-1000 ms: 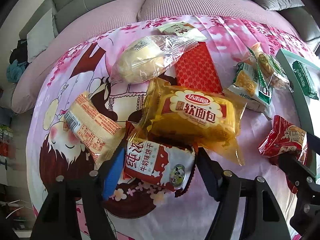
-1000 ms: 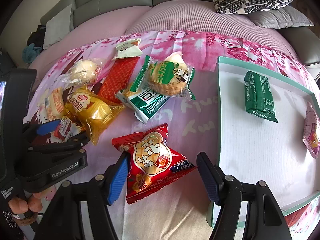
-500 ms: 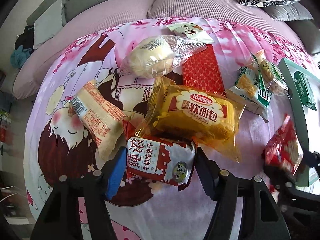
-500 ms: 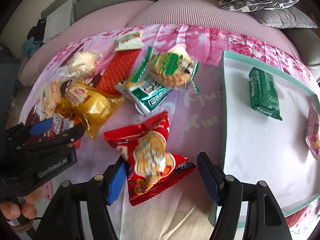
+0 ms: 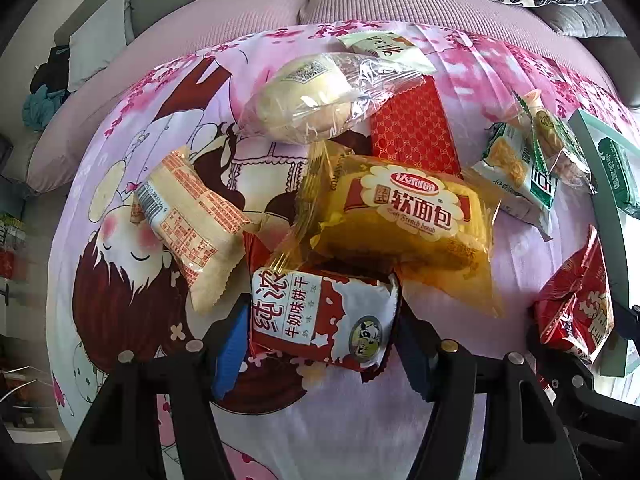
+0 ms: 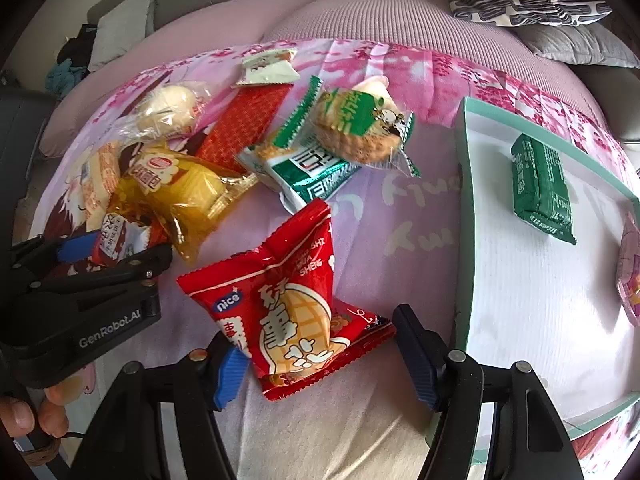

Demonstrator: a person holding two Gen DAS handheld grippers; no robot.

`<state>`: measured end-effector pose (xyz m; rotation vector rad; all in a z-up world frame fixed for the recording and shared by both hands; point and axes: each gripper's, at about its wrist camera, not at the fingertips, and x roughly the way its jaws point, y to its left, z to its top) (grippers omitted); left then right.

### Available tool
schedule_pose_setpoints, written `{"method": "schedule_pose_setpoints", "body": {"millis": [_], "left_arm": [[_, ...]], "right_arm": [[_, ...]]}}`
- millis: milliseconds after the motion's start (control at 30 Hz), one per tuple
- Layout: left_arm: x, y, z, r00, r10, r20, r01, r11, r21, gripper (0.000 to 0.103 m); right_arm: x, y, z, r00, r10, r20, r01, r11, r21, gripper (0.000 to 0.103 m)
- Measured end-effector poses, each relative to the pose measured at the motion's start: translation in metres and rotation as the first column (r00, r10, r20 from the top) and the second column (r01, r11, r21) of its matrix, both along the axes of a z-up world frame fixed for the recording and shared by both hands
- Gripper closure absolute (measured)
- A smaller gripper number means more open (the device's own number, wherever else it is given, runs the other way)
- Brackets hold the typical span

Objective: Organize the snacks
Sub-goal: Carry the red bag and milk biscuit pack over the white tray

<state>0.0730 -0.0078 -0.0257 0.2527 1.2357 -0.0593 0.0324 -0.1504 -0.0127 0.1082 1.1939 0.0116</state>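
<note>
My left gripper (image 5: pixel 322 344) has its jaws around a red-and-white milk biscuit packet (image 5: pixel 320 318); the pads sit at its sides, and it still lies under the yellow bread pack (image 5: pixel 404 224). My right gripper (image 6: pixel 320 354) is shut on a red peanut snack bag (image 6: pixel 288 304), tilted up off the cloth; the bag also shows in the left wrist view (image 5: pixel 576 308). The green-rimmed white tray (image 6: pixel 464 208) at right holds a green packet (image 6: pixel 540 188) and a pink packet (image 6: pixel 630 276).
On the pink cartoon cloth lie a clear-wrapped bun (image 5: pixel 316 96), a red wafer pack (image 5: pixel 412 132), a beige packet (image 5: pixel 192 216), green-white packets (image 6: pixel 316 168), a round cracker pack (image 6: pixel 360 128) and a small white packet (image 6: pixel 266 68). Sofa cushions lie behind.
My right gripper has closed on the red peanut bag, tipped it upright and lifted it a little. My left gripper has crept forward around the milk biscuit packet.
</note>
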Motion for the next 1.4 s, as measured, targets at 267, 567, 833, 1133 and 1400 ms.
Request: {"method": "schedule_pose_setpoints", "body": {"millis": [267, 567, 833, 1133, 1400], "left_arm": [[-0.006, 0.011, 0.016, 0.999, 0.033, 0.038, -0.031, 0.999, -0.044, 0.036], [-0.016, 0.014, 0.047, 0.991, 0.064, 0.118, -0.055, 0.995, -0.08, 0.036], [-0.02, 0.003, 0.068, 0.985, 0.047, 0.169, -0.026, 0.992, -0.124, 0.036], [-0.027, -0.032, 0.075, 0.981, -0.02, 0.193, 0.049, 0.988, -0.148, 0.036], [-0.027, -0.063, 0.067, 0.985, -0.073, 0.158, 0.097, 0.984, -0.151, 0.036]], "right_arm": [[-0.002, 0.004, 0.013, 0.999, 0.007, 0.038, -0.007, 1.0, 0.012, 0.037], [-0.006, -0.006, 0.031, 0.996, -0.009, 0.083, 0.006, 0.999, 0.039, 0.037], [-0.011, -0.013, 0.047, 0.992, -0.032, 0.119, 0.027, 0.998, 0.051, 0.037], [-0.016, -0.052, 0.061, 0.98, -0.135, 0.145, 0.126, 0.99, 0.067, 0.037], [-0.027, -0.114, 0.068, 0.942, -0.299, 0.153, 0.29, 0.954, 0.078, 0.037]]}}
